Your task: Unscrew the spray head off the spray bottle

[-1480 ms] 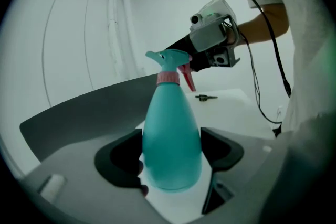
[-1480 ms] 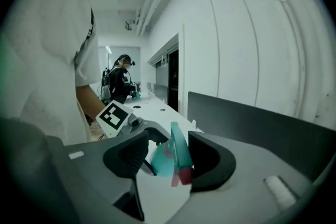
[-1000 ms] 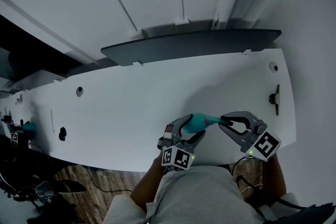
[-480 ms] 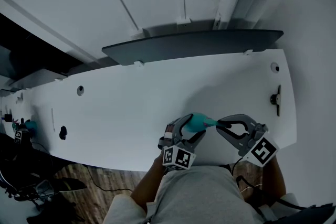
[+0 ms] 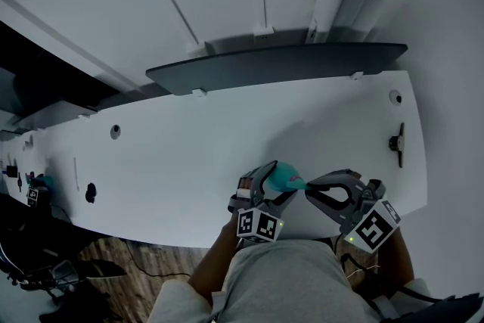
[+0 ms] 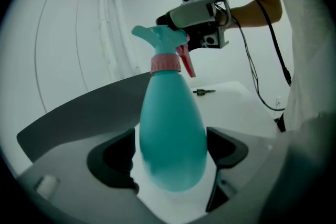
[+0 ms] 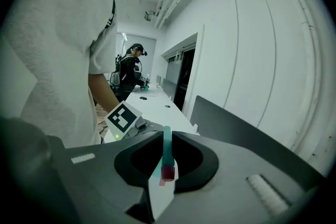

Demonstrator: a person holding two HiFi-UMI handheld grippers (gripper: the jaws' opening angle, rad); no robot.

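Note:
A teal spray bottle (image 5: pixel 286 178) with a pink collar (image 6: pixel 165 63) and a teal spray head (image 6: pixel 160 39) is near the front edge of the white table (image 5: pixel 189 147). My left gripper (image 5: pixel 276 182) has the bottle's belly (image 6: pixel 173 128) between its jaws. Those jaws are opening, and a thin gap shows beside the left pad. My right gripper (image 5: pixel 311 190) is shut on the spray head. In the right gripper view the head is a thin teal strip with a red tip (image 7: pixel 166 153) pinched between the pads.
A dark grey panel (image 5: pixel 280 60) lies along the table's back edge against the white wall. A small black fitting (image 5: pixel 394 141) sits near the right end, and round holes (image 5: pixel 115 131) dot the left part. Another person (image 7: pixel 131 68) stands at the far end.
The left jaws have spread wider around the bottle. The right gripper has moved down and left toward me, and the bottle's top has swung with it.

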